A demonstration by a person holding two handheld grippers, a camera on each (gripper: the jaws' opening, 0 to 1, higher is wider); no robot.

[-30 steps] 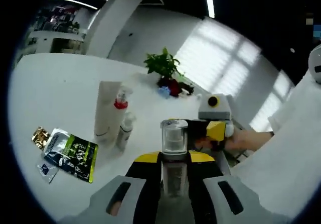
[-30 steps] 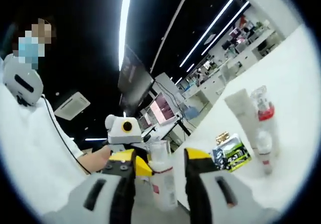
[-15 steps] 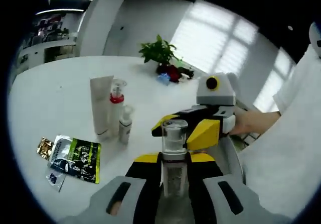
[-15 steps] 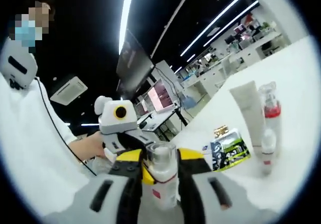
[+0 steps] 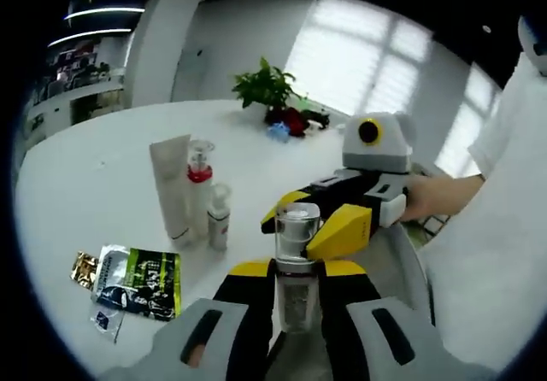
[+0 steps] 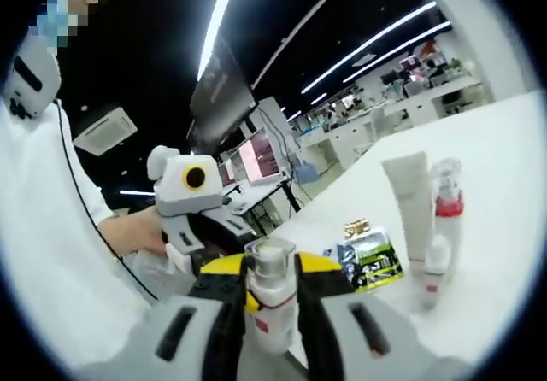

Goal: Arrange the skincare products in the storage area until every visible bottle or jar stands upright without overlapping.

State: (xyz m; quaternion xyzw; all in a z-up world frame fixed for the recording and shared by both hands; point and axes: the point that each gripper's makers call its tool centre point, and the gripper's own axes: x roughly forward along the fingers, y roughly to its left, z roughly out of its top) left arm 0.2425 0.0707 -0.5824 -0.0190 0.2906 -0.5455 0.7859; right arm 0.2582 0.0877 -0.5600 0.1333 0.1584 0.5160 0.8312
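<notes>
A clear pump bottle (image 5: 297, 266) with a transparent cap stands upright between my left gripper's (image 5: 297, 272) yellow-tipped jaws, which are shut on its body. My right gripper (image 5: 314, 219) reaches in from the right, its jaws on either side of the cap. In the right gripper view the same bottle (image 6: 271, 300) sits pinched between my right gripper's (image 6: 272, 270) jaws. On the white table (image 5: 94, 167) stand a white tube (image 5: 173, 189), a red-collared spray bottle (image 5: 199, 184) and a small white bottle (image 5: 219, 217), all upright and close together.
A green-and-black sachet (image 5: 141, 274) and a gold one (image 5: 84, 266) lie flat near the table's front left. A potted plant (image 5: 269, 90) stands at the far side. A person's hand (image 5: 432, 197) and white sleeve are at the right.
My right gripper has come in from the right to the bottle's top, and its jaws have narrowed from wide apart to pinching the bottle. The left gripper has kept hold of the bottle.
</notes>
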